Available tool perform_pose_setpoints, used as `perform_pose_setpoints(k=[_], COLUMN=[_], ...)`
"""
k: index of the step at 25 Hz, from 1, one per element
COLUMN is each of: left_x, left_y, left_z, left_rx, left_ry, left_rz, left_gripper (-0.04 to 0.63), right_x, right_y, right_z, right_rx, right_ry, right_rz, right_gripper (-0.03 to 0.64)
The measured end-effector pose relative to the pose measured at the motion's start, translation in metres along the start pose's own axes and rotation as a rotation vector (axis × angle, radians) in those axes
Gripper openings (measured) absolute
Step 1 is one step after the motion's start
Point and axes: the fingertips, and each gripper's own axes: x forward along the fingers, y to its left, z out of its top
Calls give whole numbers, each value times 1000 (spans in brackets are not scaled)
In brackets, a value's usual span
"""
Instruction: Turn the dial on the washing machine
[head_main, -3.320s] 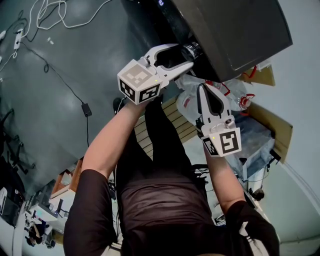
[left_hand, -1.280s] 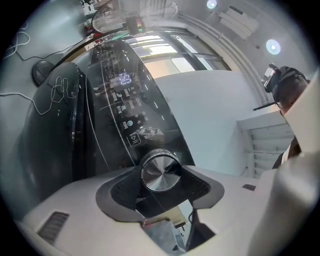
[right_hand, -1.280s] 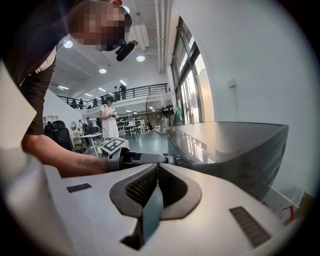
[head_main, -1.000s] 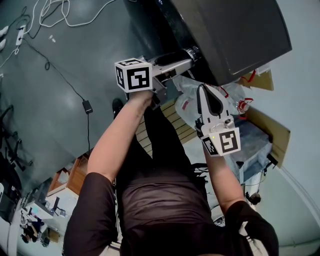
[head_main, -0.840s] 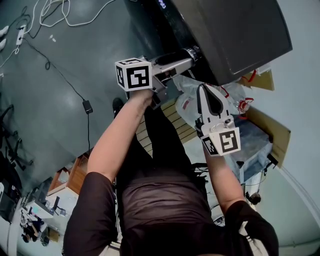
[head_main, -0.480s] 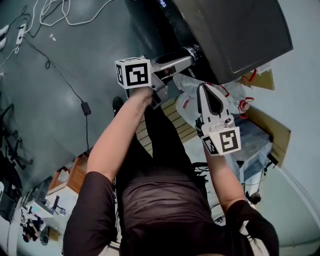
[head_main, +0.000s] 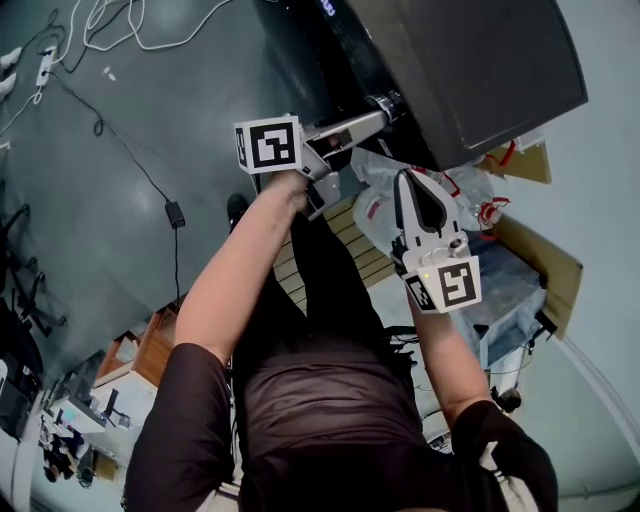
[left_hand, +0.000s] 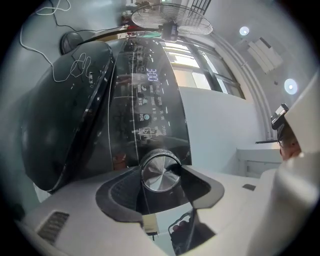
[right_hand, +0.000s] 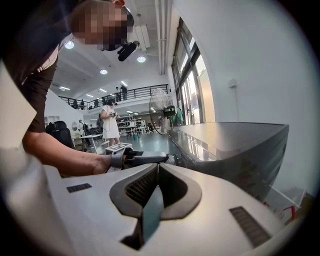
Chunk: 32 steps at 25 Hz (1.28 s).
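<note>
1. Brushed metal front and centre: the dial (left_hand: 159, 172) sits at the near end of the glossy black control panel (left_hand: 150, 110) of the washing machine (left_hand: 65, 125), right between the left gripper's jaws.
2. The left gripper (head_main: 376, 114) is clamped on that dial, with a dark pad against each side of its rim. In the head view its marker cube (head_main: 267, 145) faces the camera.
3. Pale digits glow on the display (left_hand: 152, 75) further up the panel, with rows of small icons running down toward the dial.
4. From the head view, the machine's dark grey top fills the upper right, and the dial juts out from its front edge.
5. Over to the right gripper (head_main: 404, 180): it hangs just beside the machine, well off the dial, jaws pressed together with nothing between them.
6. The right gripper view looks across at the person's left forearm (right_hand: 60, 150) reaching in to the machine's front.
7. Around the scene, plastic bags (head_main: 375, 205) lie under the right gripper. A black cable (head_main: 130, 165) trails over the dark floor, and a fan (left_hand: 170, 20) stands beyond the machine.
</note>
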Motion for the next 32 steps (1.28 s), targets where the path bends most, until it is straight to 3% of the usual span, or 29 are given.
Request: perform_pose_setpoints(k=[3,6,9,10,29,32], left_x=[-2,-3,-10,-10,-6,-6], left_y=[5,8,17,17,11,11], left_z=[-2,-2,-13,-14,-10,-10], left_rx=[-68,-89,-282,-312,-498,-500], left_ry=[-6,-4,-23,-29,-76,-79], left_rz=[14,18,98,101,-27,-29], left_gripper=[267,267,267,267,267,267], right_x=[-1,-2,-2,-1,4,4], right_y=[-2,-3,-5,-5,-8,-8], right_z=[-2,-2,1,2,0,0], right_rx=[3,8,11,11,24,27], right_ry=[3,2,-5,-7,-7,-5], right_rz=[-2,-4,-6,-5,7,7], right_gripper=[23,23,23,23,23,23])
